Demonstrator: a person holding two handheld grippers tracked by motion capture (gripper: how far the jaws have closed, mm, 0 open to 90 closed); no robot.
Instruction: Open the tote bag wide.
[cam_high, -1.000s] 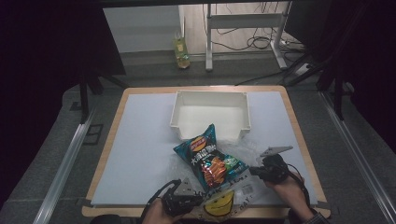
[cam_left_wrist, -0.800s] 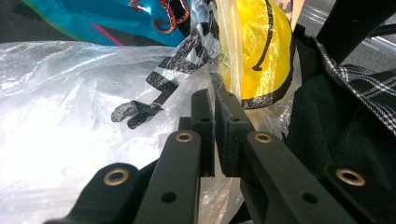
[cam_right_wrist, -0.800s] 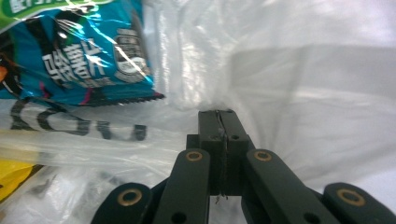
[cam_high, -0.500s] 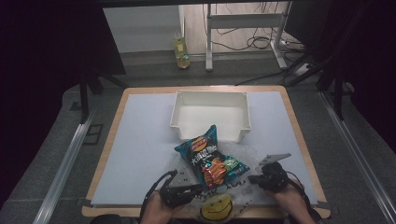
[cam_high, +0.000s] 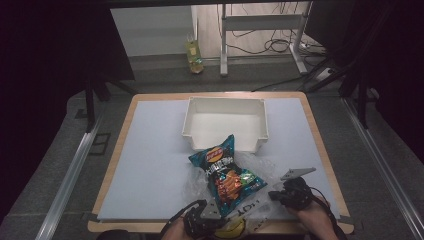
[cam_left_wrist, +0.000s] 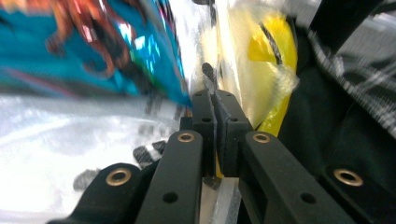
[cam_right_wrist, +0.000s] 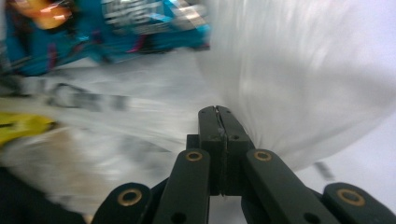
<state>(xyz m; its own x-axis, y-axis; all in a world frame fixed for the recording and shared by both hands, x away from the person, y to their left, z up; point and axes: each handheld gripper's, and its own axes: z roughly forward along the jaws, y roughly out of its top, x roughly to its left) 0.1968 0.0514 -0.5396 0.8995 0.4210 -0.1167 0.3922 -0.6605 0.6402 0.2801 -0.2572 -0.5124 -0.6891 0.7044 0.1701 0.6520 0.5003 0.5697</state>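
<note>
A blue chip bag (cam_high: 227, 175) lies at the table's near middle, its lower end over or inside a clear plastic bag (cam_high: 260, 205) with dark print and a yellow mark; I cannot tell which. My left gripper (cam_high: 210, 220) sits at the near edge. Its jaws have just been closing and are shut on the film's edge (cam_left_wrist: 215, 95), with the yellow mark (cam_left_wrist: 266, 60) to the right and the chip bag (cam_left_wrist: 93, 46) at upper left. My right gripper (cam_high: 275, 196) pinches the film on the other side (cam_right_wrist: 217, 109), jaws shut, below the chip bag (cam_right_wrist: 116, 32).
A white open bin (cam_high: 186, 122) stands just beyond the chip bag, mid-table. The pale blue mat (cam_high: 150, 165) lies bare to the left. Past the table's far edge, a yellow-green bottle (cam_high: 194, 55) stands on the floor among frame legs and cables.
Both grippers have drawn a little toward the near edge, and the plastic bag's yellow mark has slid nearer with them. The chip bag has shifted slightly nearer.
</note>
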